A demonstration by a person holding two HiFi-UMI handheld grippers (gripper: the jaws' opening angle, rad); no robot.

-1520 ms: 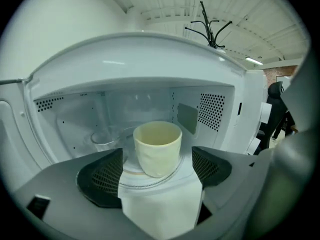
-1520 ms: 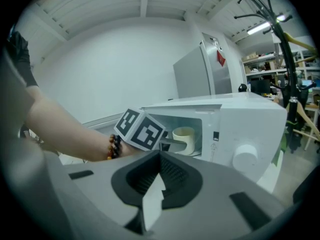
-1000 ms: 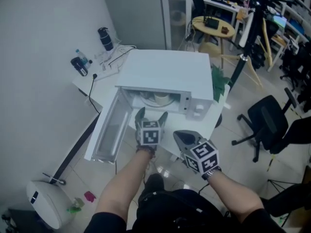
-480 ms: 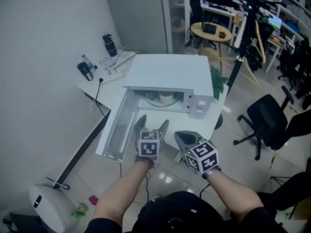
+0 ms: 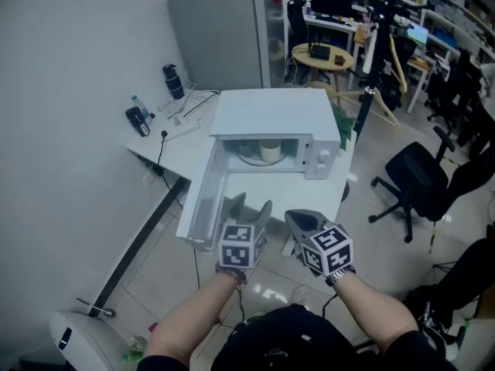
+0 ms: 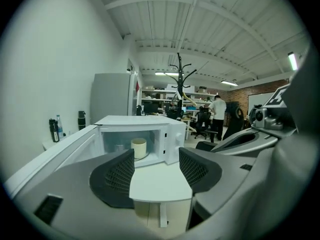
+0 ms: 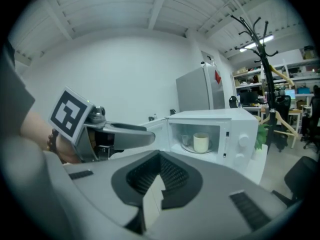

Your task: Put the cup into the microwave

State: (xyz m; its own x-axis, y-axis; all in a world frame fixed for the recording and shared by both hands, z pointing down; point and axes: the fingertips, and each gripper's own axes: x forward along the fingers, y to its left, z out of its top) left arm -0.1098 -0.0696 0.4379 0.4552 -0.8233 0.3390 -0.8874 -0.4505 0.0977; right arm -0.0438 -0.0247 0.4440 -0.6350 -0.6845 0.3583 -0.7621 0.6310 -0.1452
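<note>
Cup (image 5: 269, 151) inside microwave (image 5: 271, 110) — left gripper (image 5: 249, 204) closing, empty; right gripper (image 5: 293, 217) jaws together.

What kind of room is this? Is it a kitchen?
Probably not a kitchen, more likely an office or workshop. The microwave sits on a plain white table, with a black office chair nearby and computer screens at the back.

The microwave (image 5: 271, 114) stands open, its door (image 5: 203, 201) jutting out left, the cup (image 5: 269, 151) inside.
</note>
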